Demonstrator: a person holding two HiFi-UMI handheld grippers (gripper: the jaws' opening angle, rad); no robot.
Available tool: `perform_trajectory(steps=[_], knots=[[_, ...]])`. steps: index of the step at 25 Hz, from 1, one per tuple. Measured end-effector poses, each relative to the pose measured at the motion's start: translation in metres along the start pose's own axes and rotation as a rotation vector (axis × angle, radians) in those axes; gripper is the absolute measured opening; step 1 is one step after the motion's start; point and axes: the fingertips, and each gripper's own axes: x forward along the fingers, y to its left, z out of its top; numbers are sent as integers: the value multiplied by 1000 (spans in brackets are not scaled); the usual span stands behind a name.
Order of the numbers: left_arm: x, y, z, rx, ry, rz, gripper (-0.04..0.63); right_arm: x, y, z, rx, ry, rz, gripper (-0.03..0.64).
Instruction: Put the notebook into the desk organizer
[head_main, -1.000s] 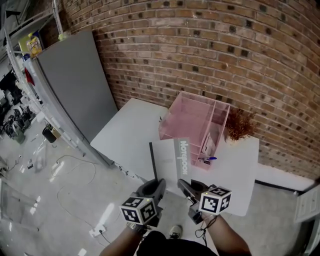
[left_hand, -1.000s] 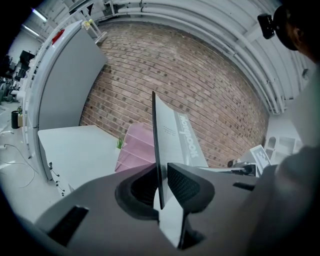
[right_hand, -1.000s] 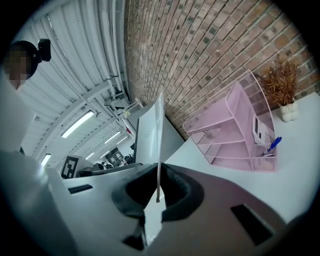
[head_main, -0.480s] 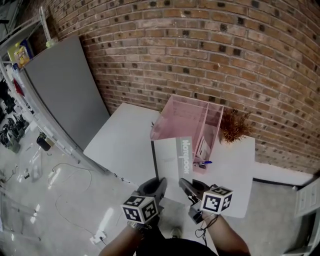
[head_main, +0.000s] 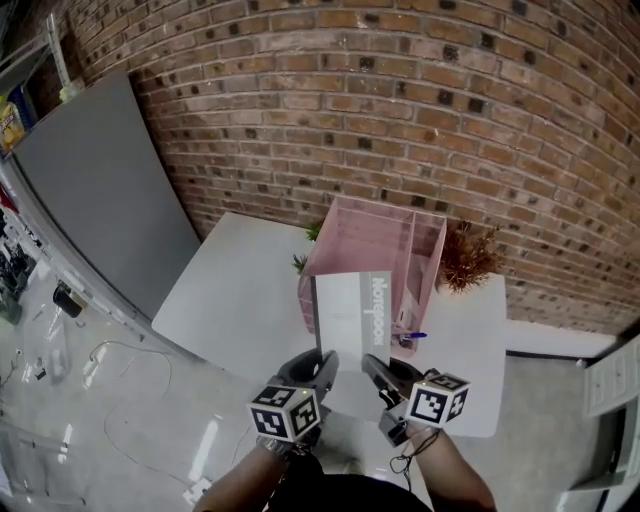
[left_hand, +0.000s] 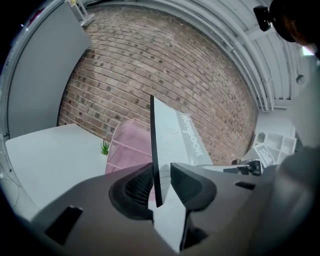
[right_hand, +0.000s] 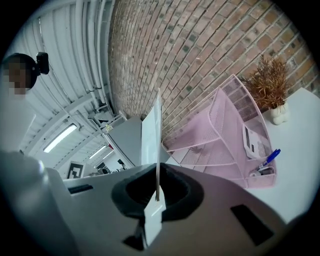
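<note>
Both grippers hold a white-and-grey notebook (head_main: 350, 310) upright by its near edge. My left gripper (head_main: 325, 362) is shut on its near left corner, by the black spine. My right gripper (head_main: 372, 366) is shut on its near right corner. In the left gripper view the notebook (left_hand: 172, 135) rises from between the jaws of the left gripper (left_hand: 161, 187). The right gripper (right_hand: 158, 192) pinches the thin edge of the notebook (right_hand: 152, 132). Behind it stands the pink mesh desk organizer (head_main: 372, 235) on the white table (head_main: 240, 290), partly hidden by the notebook.
A blue pen (head_main: 415, 335) and a white card (right_hand: 252, 140) sit in the organizer's right compartments. A dried plant in a white pot (head_main: 468, 255) stands to its right, a small green plant (head_main: 300, 263) to its left. A brick wall (head_main: 400, 100) is behind, a grey panel (head_main: 90, 190) at left.
Both grippers have carried the notebook forward towards the organizer; it now overlaps the organizer's front. The small green plant has come into view.
</note>
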Motion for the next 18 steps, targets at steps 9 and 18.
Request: perform_trajectory(steps=[9, 18], knots=[[21, 50, 22, 18, 44, -23, 107, 41, -10, 21, 75, -73, -28, 12], [34, 64, 48, 119, 39, -105, 107, 78, -21, 35, 159, -127, -73, 12]])
